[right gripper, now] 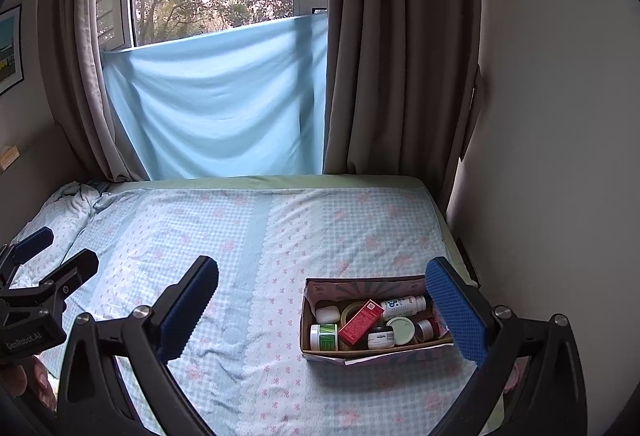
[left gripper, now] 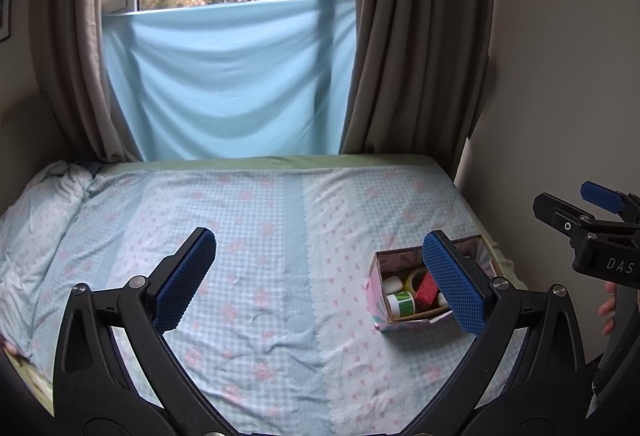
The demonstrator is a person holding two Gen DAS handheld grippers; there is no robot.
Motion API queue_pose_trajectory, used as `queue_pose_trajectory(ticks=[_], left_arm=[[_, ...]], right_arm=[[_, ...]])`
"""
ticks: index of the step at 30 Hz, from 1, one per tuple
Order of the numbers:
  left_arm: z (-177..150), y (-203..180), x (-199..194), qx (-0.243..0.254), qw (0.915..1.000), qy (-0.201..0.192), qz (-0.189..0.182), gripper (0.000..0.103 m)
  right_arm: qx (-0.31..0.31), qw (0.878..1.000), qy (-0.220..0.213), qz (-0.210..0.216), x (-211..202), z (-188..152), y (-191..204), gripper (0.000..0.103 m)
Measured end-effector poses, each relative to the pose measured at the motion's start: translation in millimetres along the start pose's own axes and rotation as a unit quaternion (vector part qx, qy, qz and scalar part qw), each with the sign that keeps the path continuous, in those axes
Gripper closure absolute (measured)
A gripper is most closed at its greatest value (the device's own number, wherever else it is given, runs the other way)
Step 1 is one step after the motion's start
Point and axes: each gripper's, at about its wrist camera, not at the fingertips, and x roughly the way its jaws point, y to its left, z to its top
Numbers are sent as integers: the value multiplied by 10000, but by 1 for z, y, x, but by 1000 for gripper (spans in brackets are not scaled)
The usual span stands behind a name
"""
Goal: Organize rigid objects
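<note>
A small patterned cardboard box [right gripper: 320, 290] sits on the bed at the right; it also shows in the left wrist view [left gripper: 376, 300]. It holds several small items: a red carton [right gripper: 360, 322], a white bottle [right gripper: 402, 304], a green-labelled jar [right gripper: 324, 336], a white lid [right gripper: 401, 330] and a tape roll [right gripper: 352, 310]. My left gripper [left gripper: 320, 276] is open and empty above the bed, left of the box. My right gripper [right gripper: 324, 304] is open and empty, held above the box's near side. Each gripper shows at the edge of the other's view.
The bed has a blue checked sheet [right gripper: 240, 236] with pink flowers and a crumpled pillow [right gripper: 68, 207] at the far left. A blue cloth [right gripper: 224, 95] and brown curtains [right gripper: 392, 55] hang behind it. A wall [right gripper: 540, 115] runs close along the right side.
</note>
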Motion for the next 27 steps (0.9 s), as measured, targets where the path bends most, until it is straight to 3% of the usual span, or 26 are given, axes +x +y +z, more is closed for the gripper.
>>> queue_pose_trajectory(ticks=[18, 27], left_arm=[[5, 3, 12, -56, 9999, 91, -1, 0], [4, 11, 9, -192, 9997, -66, 130, 0]], right_arm=[[0, 10000, 25, -12, 2, 3, 0, 0], [0, 10000, 29, -17, 3, 3, 1, 0]])
